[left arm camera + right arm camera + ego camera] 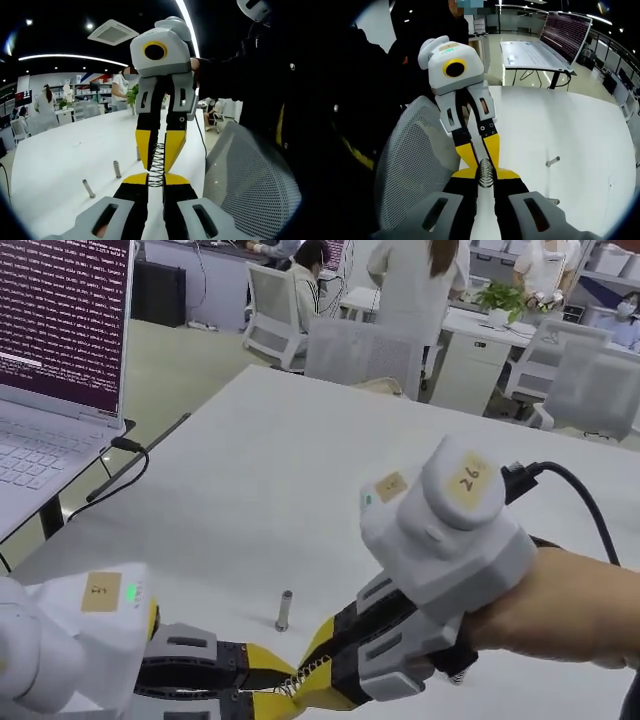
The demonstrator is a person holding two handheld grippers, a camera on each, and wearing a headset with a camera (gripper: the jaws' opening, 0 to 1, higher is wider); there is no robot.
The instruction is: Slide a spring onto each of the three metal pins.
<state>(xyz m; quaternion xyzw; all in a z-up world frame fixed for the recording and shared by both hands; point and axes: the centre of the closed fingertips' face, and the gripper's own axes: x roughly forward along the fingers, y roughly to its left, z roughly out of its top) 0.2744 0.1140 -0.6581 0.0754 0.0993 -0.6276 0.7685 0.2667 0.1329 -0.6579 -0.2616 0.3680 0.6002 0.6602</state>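
1. My left tongs and right tongs meet tip to tip, each pinching one end of the spring.
2. The spring is held over the counter, near an upright pin.

Shining bright and even from ceiling strips overhead, glaring softly off the white surface, casting only faint shadows. Bowing straight lines and darkening toward the edges in both gripper views; blowing out at the strips.
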